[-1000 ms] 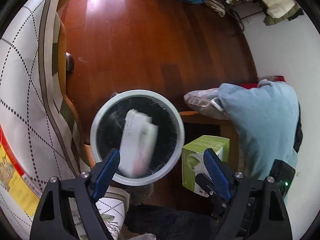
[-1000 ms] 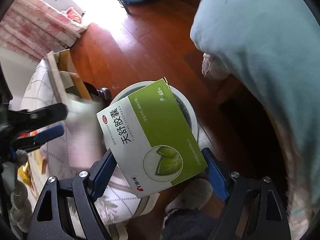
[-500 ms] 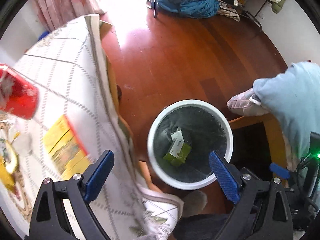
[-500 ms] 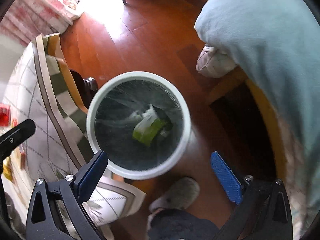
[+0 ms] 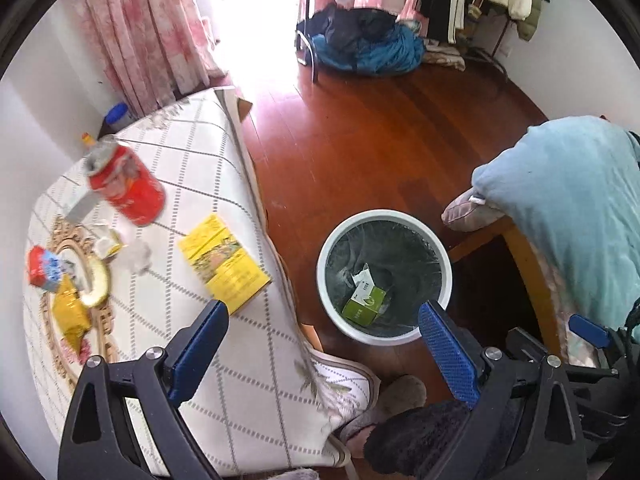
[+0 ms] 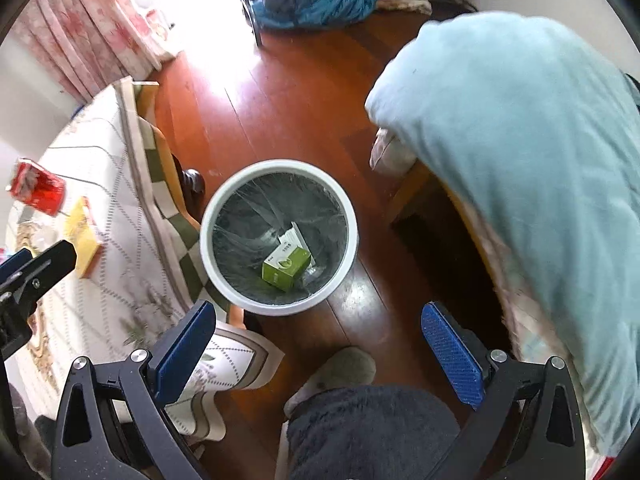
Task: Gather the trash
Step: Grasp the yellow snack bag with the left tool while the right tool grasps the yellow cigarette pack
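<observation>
My left gripper point(image 5: 322, 350): black frame, silver screws, blue ribbed fingers point(image 5: 448, 350) | my right gripper point(image 6: 316, 344): same build | my dark fuzzy trouser leg point(image 6: 372, 432), grey slipper point(image 6: 340, 370).

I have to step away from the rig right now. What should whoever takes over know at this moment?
Left gripper: jaws open, empty, over the table edge.
Right gripper: jaws open, empty, above the bin.
Done: green box and a white box lie in the bin.
Left: red can, yellow box, yellow packet and other bits on the table.
</observation>
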Demonstrator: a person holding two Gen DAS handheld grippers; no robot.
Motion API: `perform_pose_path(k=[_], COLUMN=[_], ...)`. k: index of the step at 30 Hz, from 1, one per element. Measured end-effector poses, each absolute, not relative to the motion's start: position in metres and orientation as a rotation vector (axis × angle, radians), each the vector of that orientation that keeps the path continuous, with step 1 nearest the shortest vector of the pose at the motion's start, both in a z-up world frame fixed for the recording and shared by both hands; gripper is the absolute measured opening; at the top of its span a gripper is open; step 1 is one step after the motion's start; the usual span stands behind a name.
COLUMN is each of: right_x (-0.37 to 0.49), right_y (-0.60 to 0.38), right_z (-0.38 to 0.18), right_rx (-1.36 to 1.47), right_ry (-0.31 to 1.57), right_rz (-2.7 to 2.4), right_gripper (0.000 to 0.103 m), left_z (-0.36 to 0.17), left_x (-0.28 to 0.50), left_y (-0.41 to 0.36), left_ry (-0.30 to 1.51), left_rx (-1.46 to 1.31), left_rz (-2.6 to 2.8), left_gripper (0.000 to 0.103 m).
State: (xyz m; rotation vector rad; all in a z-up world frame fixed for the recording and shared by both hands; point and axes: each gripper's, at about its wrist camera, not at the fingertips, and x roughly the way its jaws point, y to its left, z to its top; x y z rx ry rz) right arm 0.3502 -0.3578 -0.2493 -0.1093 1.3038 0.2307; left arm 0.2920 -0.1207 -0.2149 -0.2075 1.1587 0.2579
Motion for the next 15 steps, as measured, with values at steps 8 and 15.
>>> perform_pose_path(k=[8, 15], right_x=[0.316, 0.302], right_y=[-0.36, -0.325], right_z=[-0.189, -0.146], right_rx=[-0.072, -0.016], right_ry=[1.217, 1.183], right_rz=[0.262, 0.382], right_gripper=[0.103, 0.103], left_z=[-0.17, -0.139], left_x=[0.253, 0.225], left_y=[-0.117, -0.062], left_ry=[1.092, 1.017], left_rx=[-0.225, -0.309], left_rz=[0.261, 0.347], left_gripper=[0.097, 0.097])
